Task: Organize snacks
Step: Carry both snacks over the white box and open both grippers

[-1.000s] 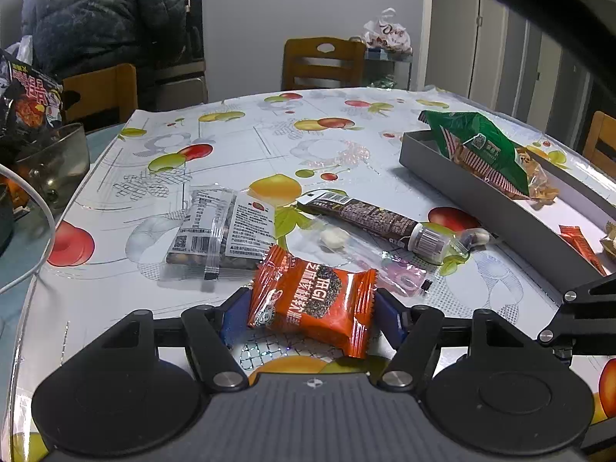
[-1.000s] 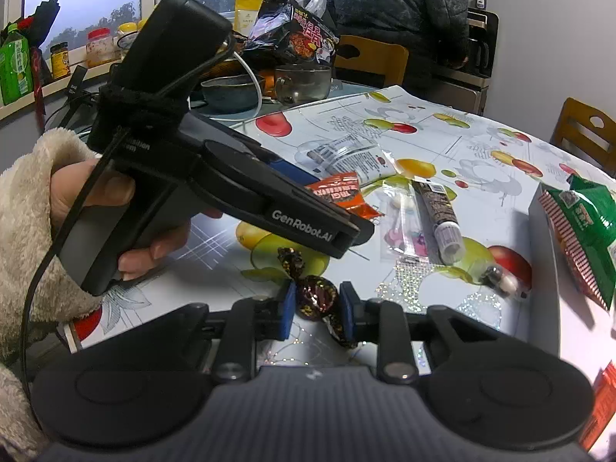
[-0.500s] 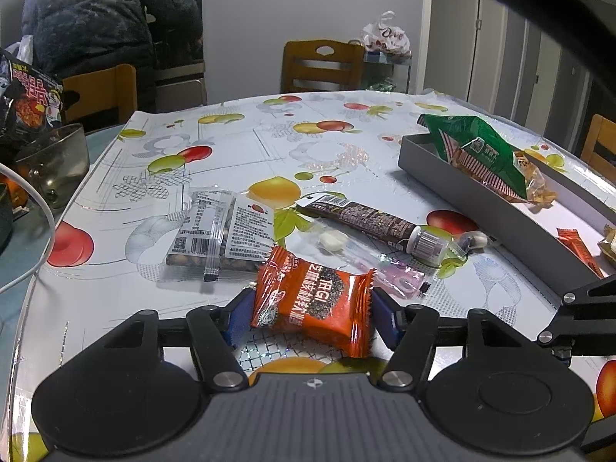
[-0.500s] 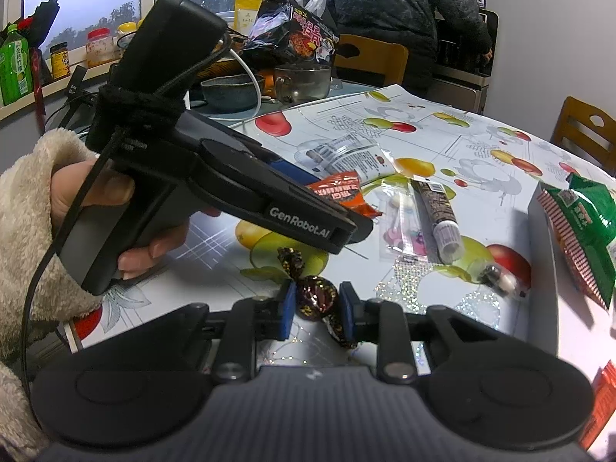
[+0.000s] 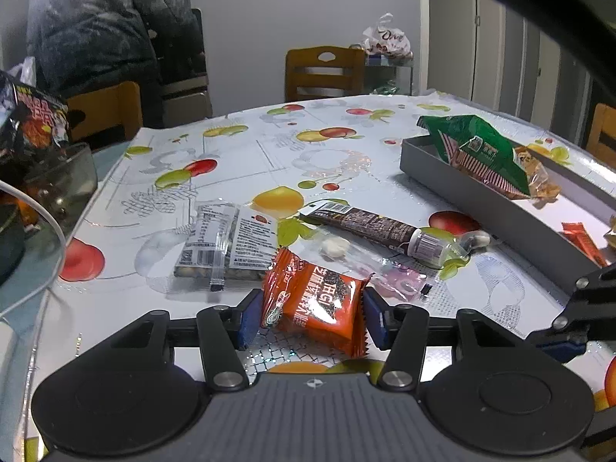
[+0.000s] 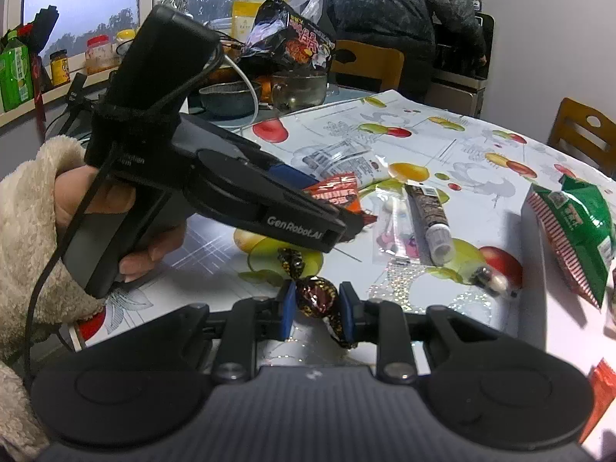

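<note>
- My left tongs [image 5: 311, 317], wider a second ago, are closing around the orange packet [image 5: 313, 304] near the table's [image 5: 246, 154] front edge.
- My right tongs [image 6: 316, 310] stay clamped on the foil candy [image 6: 316, 295].

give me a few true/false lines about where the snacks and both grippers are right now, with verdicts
1. The right gripper is shut on a foil-wrapped candy. True.
2. The left gripper is closing around a green bag. False: an orange packet lies between its jaws.
3. The green bag lies in the grey tray. True.
4. The brown tube stands upright. False: it lies flat on the tablecloth.
</note>
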Available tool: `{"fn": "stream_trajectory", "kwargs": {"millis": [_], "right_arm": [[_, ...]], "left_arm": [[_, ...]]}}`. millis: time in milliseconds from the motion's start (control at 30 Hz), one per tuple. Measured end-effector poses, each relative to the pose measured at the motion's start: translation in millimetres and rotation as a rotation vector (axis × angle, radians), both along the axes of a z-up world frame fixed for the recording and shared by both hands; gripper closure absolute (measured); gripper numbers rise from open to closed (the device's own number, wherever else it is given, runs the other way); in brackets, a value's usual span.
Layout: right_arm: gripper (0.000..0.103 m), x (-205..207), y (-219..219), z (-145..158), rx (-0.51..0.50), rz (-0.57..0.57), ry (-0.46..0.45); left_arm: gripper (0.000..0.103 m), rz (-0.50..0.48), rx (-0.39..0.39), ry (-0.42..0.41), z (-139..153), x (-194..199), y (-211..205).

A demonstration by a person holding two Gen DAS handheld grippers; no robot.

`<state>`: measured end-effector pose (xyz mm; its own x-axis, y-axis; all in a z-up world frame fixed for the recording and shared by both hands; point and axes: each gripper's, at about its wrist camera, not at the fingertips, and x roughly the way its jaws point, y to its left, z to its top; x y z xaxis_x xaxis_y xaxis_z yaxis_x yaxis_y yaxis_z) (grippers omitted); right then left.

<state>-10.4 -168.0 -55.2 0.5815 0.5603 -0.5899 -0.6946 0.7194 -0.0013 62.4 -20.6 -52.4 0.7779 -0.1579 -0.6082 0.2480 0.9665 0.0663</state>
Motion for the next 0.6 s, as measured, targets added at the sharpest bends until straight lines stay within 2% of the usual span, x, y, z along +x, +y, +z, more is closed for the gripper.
{"fn": "stream_trajectory", "kwargs": {"millis": [333, 600], "right_arm": [[0.079, -1, -13, 5, 0.023, -0.012, -0.001], [0.079, -3, -22, 12, 0.047, -0.02, -0.009]], "left_arm": [[0.049, 0.018, -0.013, -0.019, 12, -8, 1], [0.049, 0.017, -0.032, -0.063, 33, -19, 1]]}}
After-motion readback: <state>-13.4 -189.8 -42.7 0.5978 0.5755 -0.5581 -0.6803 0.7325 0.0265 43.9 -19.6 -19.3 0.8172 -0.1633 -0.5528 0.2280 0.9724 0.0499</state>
